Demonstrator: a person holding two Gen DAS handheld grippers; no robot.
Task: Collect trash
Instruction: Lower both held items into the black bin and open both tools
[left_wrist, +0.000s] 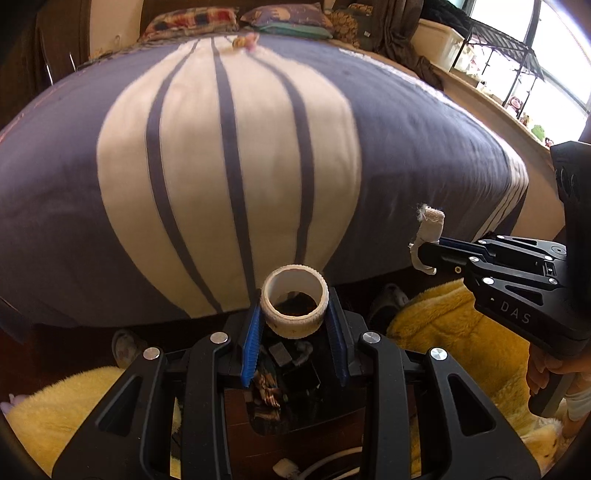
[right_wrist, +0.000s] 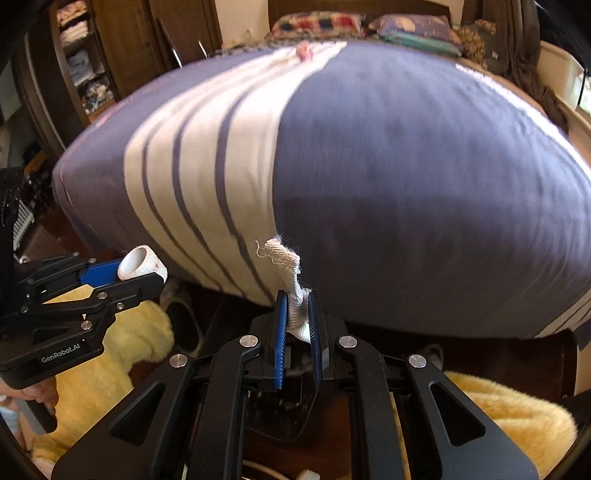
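The left gripper is clamped on a white tape roll, its blue pads pressing the roll's sides, the hollow core facing forward toward the bed. In the right wrist view the same gripper reaches in from the left edge, held roughly level, with the roll at its tip and the person's fingers wrapped around its handle below.

The right gripper is closed on a scrap of white frayed cloth, which sticks up out of the narrow gap between its blue pads. From the left wrist view this gripper comes in from the right, pointing left and about level, the cloth standing up from its tip.

Both grippers hang just off the foot of a bed with a purple cover and a cream striped panel. Below them lie a yellow fluffy blanket and a dark wooden floor.
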